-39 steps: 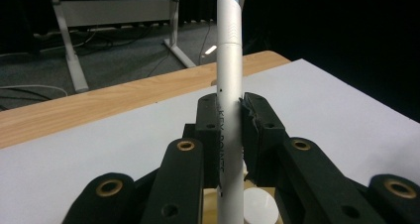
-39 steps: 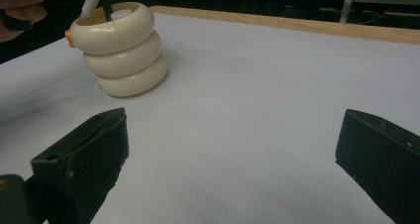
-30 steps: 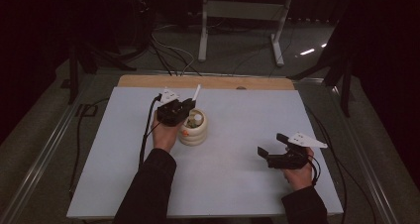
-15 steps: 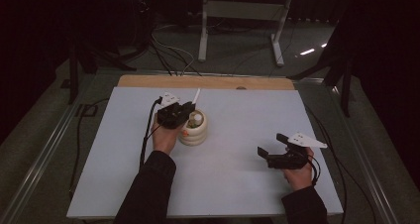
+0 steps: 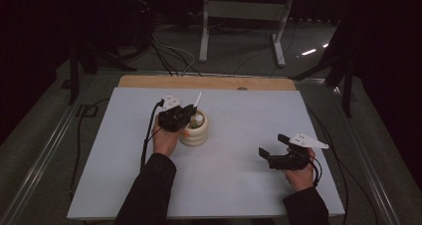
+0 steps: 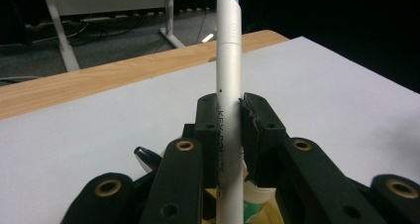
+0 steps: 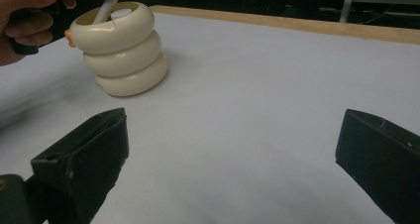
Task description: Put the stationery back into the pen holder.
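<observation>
one cream ribbed holder (image 5: 195,131) on the white board (image 5: 239,185) – one white pen (image 6: 229,85) upright in it, left gripper (image 6: 230,115) clamped on the pen. right gripper (image 5: 271,153) well apart – jaws wide, empty.

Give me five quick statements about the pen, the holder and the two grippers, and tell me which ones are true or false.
1. The left gripper is shut on the pen. True.
2. The right gripper holds the holder. False: its jaws stand wide apart with nothing between them, and the holder sits apart from it.
3. The holder looks like three stacked cream rings. True.
4. The pen lies flat on the white board. False: it stands tilted, its lower end in the holder.
5. The holder stands on the wooden strip. False: it stands on the white board.
</observation>
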Demonstrator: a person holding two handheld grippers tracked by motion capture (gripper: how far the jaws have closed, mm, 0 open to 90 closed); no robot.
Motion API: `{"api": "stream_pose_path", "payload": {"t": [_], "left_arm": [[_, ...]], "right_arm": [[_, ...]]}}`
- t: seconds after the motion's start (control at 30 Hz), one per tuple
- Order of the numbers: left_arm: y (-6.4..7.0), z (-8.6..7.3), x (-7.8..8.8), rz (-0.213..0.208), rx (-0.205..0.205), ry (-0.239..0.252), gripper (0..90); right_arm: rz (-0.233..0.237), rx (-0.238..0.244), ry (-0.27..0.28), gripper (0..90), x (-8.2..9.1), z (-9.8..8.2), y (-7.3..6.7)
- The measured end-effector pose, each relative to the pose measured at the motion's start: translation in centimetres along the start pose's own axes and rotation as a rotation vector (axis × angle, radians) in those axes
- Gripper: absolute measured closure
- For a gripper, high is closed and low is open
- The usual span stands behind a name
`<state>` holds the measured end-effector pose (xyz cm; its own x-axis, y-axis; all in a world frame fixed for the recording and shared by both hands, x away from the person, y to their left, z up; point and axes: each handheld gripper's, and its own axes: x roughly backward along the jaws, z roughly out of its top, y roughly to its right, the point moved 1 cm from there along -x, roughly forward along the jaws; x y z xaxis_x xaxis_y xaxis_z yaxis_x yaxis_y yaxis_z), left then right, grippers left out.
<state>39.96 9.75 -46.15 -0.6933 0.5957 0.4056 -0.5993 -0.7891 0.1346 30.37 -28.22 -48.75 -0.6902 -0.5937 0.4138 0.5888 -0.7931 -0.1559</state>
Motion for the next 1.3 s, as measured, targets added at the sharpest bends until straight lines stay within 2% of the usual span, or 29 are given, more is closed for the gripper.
{"api": "stream_pose_path", "payload": {"t": [0.27, 0.53, 0.77, 1.07, 1.3], "left_arm": [[0.3, 0.1, 0.7, -0.012, -0.011, 0.012, 78.7], [-0.1, 0.2, 1.6, -0.012, -0.008, 0.034, 78.7], [-0.3, -0.1, 1.1, -0.02, 0.003, 0.049, 78.8], [-0.2, -0.6, 0.8, -0.042, -0.005, 0.07, 78.7], [-0.5, -1.2, 0.8, -0.038, -0.006, 0.053, 78.7]], "right_arm": [[0.0, -0.001, 0.001, 0.5, 0.0, 0.0, 0.0], [0.0, 0.0, 0.0, 0.4, 0.0, 0.0, 0.0], [-0.001, -0.001, -0.002, 0.5, 0.0, 0.0, 0.0], [0.001, -0.001, -0.001, 0.4, 0.0, 0.0, 0.0], [0.0, 0.0, -0.002, 0.4, 0.0, 0.0, 0.0]]}}
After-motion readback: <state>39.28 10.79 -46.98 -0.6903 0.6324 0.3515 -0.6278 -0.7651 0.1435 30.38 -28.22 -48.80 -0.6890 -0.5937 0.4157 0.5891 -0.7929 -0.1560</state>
